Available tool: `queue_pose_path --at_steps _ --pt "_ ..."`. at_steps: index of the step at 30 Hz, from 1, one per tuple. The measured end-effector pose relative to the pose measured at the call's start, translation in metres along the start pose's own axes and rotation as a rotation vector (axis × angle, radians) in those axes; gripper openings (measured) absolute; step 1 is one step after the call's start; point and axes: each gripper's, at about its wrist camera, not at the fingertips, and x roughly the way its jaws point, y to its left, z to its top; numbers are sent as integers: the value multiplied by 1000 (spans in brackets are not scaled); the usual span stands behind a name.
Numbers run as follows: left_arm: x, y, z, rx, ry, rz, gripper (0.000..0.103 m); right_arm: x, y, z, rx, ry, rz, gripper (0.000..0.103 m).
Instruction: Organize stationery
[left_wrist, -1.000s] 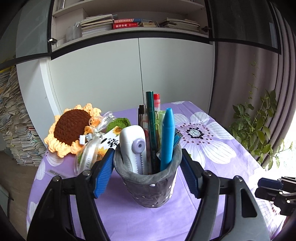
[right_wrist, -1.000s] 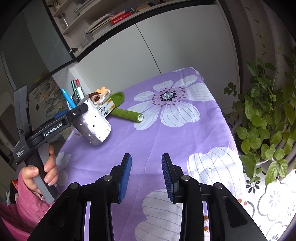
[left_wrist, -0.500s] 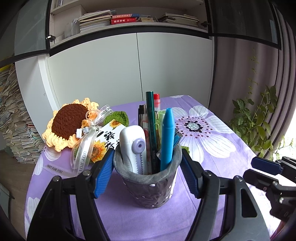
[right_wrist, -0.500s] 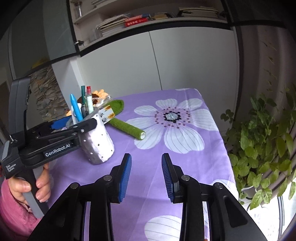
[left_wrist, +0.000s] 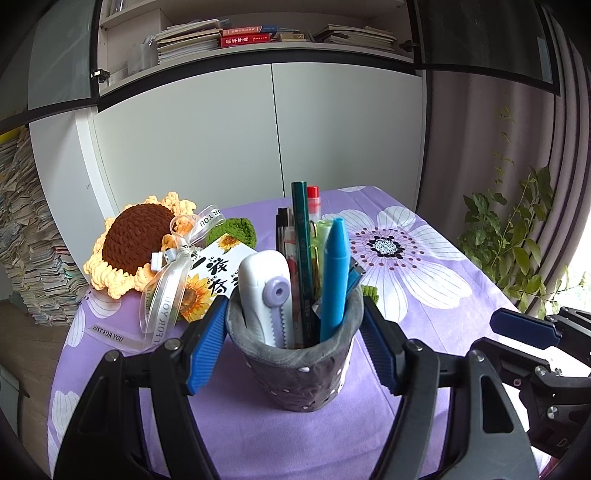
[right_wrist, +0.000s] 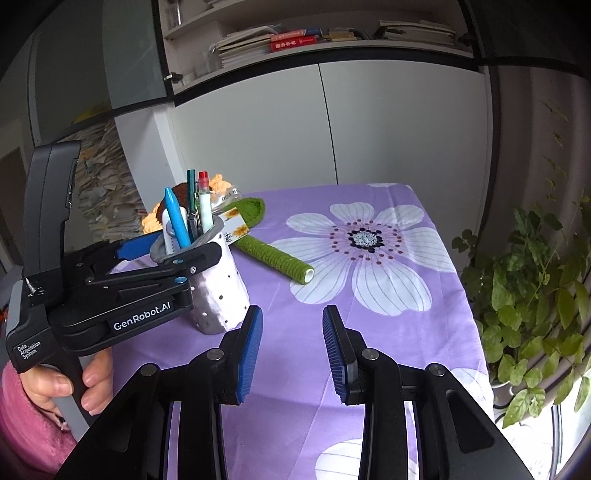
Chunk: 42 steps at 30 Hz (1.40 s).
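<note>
Looks pretty much done to me: the pens and cutter all stand in the grey pen cup (left_wrist: 295, 354) on the table (right_wrist: 388, 332), left tongs (left_wrist: 293, 343) pinching it, right tongs (right_wrist: 291, 347) spread and empty, no loose stationery visible, though I can't see the whole table.

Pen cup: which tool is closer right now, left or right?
Left. The left tool has a pad on each side of the pen cup, at its rim. The right tool is empty, off to the cup's side over the purple tablecloth.
</note>
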Motion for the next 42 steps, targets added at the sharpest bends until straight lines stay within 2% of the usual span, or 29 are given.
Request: queue_pose_path --at_steps 10,14,21,28,37,40,41,42 --pt "-6 0 -3 6 4 16 71 3 6 -2 -14 15 3 34" --pt "-15 -1 -4 26 -23 62 84 2 5 -1 -5 27 -2 34" --pt "-34 8 -6 1 -34 82 91 -11 12 1 -14 16 -12 34" --pt "-85 24 -3 -52 -93 94 98 -39 27 7 -40 -26 -22 34" --pt "-173 18 5 -41 -182 141 102 -94 66 22 -87 -135 -13 34" --pt "-197 20 5 -59 -197 171 102 -120 84 24 -131 -196 -41 58" --pt "-205 22 4 -76 -204 163 102 -130 89 24 -139 -225 -57 63" --pt "-211 24 3 -89 -210 152 102 -140 93 24 -147 -256 -73 63"
